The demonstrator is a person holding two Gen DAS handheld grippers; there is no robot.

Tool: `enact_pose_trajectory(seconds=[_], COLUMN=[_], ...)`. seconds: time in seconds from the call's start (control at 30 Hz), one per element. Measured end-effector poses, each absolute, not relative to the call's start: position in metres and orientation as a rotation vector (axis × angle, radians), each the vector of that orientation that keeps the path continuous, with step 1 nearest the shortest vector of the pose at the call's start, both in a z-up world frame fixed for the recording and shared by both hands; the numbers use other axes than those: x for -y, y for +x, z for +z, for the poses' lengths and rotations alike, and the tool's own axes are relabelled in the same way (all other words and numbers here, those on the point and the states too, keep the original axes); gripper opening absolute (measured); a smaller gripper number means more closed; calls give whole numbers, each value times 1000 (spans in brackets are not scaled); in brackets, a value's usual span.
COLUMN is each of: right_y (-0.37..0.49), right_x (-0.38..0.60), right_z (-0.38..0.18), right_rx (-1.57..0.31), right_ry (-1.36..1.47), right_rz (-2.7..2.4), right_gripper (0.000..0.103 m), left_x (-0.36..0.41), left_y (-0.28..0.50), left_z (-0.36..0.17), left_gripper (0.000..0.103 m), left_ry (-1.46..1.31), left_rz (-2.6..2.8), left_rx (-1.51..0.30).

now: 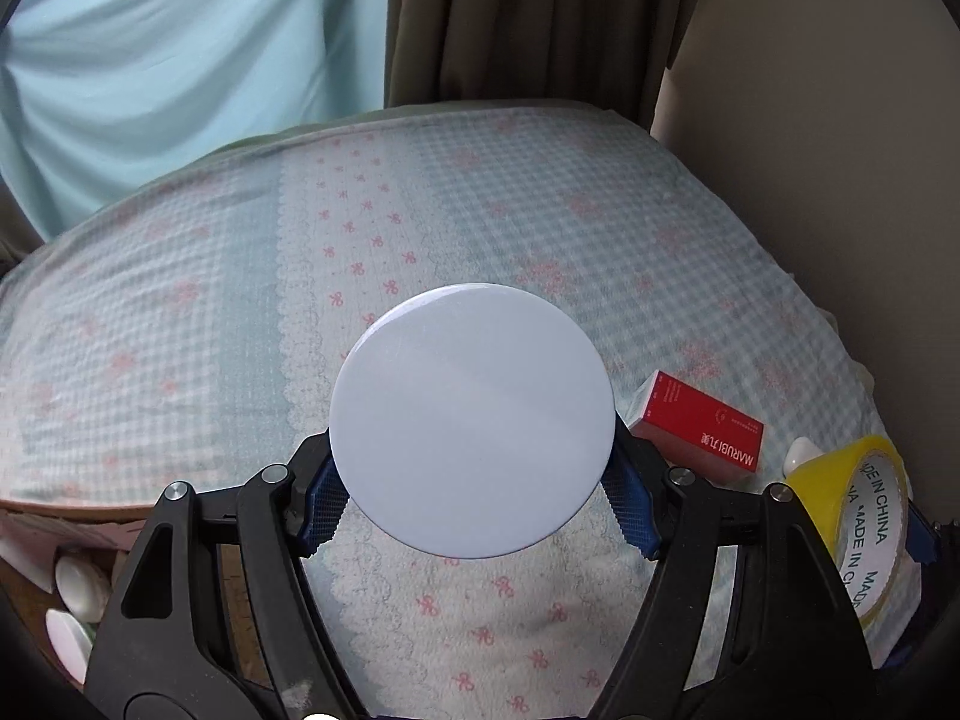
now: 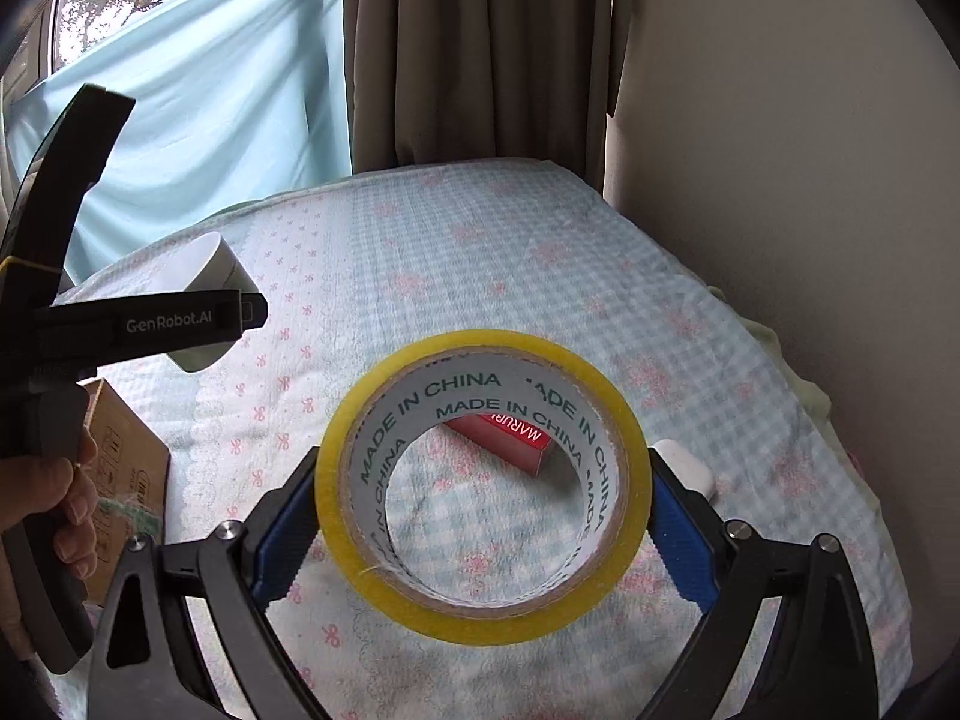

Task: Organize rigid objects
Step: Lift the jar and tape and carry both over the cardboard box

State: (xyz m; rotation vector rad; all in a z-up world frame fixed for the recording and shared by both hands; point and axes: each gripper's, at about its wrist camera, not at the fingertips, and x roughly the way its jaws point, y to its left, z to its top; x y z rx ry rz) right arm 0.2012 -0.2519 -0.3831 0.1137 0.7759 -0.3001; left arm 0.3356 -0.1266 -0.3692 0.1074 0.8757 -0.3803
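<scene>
Yellow tape roll (image 2: 483, 486) pinched in your right gripper (image 2: 483, 510), white round container (image 1: 472, 420) clamped in your left gripper (image 1: 480, 498), both above the bed (image 1: 180, 312): next, carry them toward the cardboard box (image 2: 129, 450).

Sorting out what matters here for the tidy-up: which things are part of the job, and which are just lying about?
Part of the job:
- white round jar, held in the left claw
- yellow tape roll, held in the right claw
- red box on the bed
- cardboard box

Just there:
- checked bedspread
- curtains
</scene>
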Motion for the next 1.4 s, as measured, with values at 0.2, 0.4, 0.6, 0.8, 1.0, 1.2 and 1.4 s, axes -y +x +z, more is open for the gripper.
enact_pose_trajectory(seconds=[0.2,0.4,0.6,0.8,1.0,1.2,1.4], right_y=[190,181,185,197,215,234,251], right_x=[226,185,130,72,22,-18,-37], right_z=[-330,-285,-258,-248,-256,-289,-332], right_rx=[-754,-741,-727,-725,-767,-869,-1007], right_ry=[84,58,26,20,27,35,72], right_rz=[-296,-262,-189,-95,3,59,70], right_gripper=[95,95,95,95,95,95,95], left_x=[87,18,-69,-160,-228,-257,-256], left_y=[316,295,273,252,239,236,239], left_z=[-311,-267,-247,-245,-263,-297,-334], left_gripper=[70,70,70,70,70,70,70], left_ry=[109,102,76,52,40,46,60], left_rz=[-383,-349,-260,-150,-79,-77,-124], left_rx=[-824,-795,-793,-813,-864,-923,-983])
